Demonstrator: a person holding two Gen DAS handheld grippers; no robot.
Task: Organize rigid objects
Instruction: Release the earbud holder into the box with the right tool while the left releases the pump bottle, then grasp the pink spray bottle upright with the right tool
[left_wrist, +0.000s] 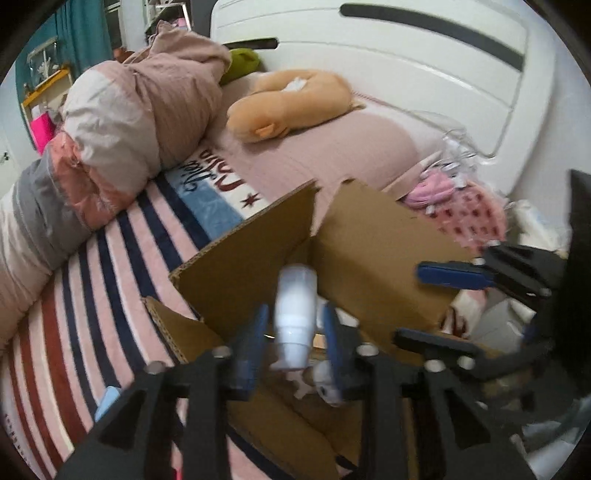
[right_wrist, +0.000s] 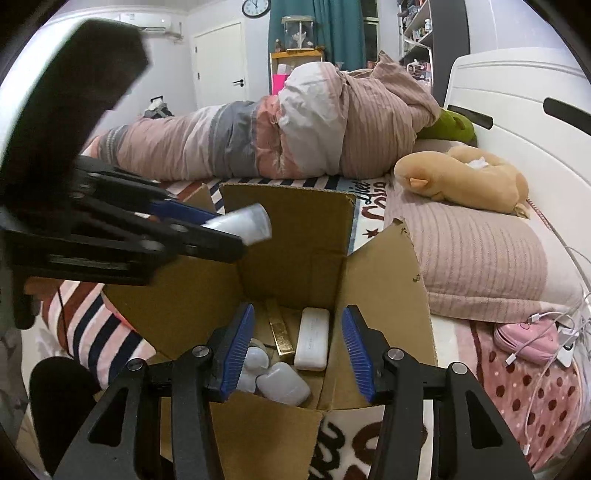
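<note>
1. Left wrist view: the left gripper (left_wrist: 295, 332) points down toward an open cardboard box (left_wrist: 369, 258) that sits on a striped blanket (left_wrist: 110, 295).
2. Its two blue-padded fingers (left_wrist: 251, 350) are clamped on a white bottle (left_wrist: 295, 314), which stands out between them with its wider end pointing away from the camera and its narrow neck nearer the fingers' base.
3. The bottle hangs over the box opening; just below the fingertips, small pale items lie inside the box, blurred.
4. Beyond the fingers, past the box flaps, lie a tan plush toy (left_wrist: 291, 103) and a rolled pink-and-grey quilt (left_wrist: 129, 129); the plush rests on a pink pillow (left_wrist: 332, 155).
5. To the right of the fingers, the right gripper (left_wrist: 450, 275) shows one blue finger over the box's far flap.
6. Right wrist view: the right gripper (right_wrist: 299, 354) has its fingers spread apart with nothing between them, poised over the open box (right_wrist: 295, 240).
7. Between and below the fingertips, on the box floor, lie a white rectangular case (right_wrist: 312, 343), a gold bar-shaped box (right_wrist: 280, 332) and a rounded white case (right_wrist: 284, 387).
8. Up and to the left of the fingers, the left gripper (right_wrist: 221, 229) holds the white bottle (right_wrist: 243, 223) above the box's left flap.
9. To the right of the fingers, a pink pouch (right_wrist: 524, 339) and white cables (right_wrist: 546, 354) lie on the bed.
</note>
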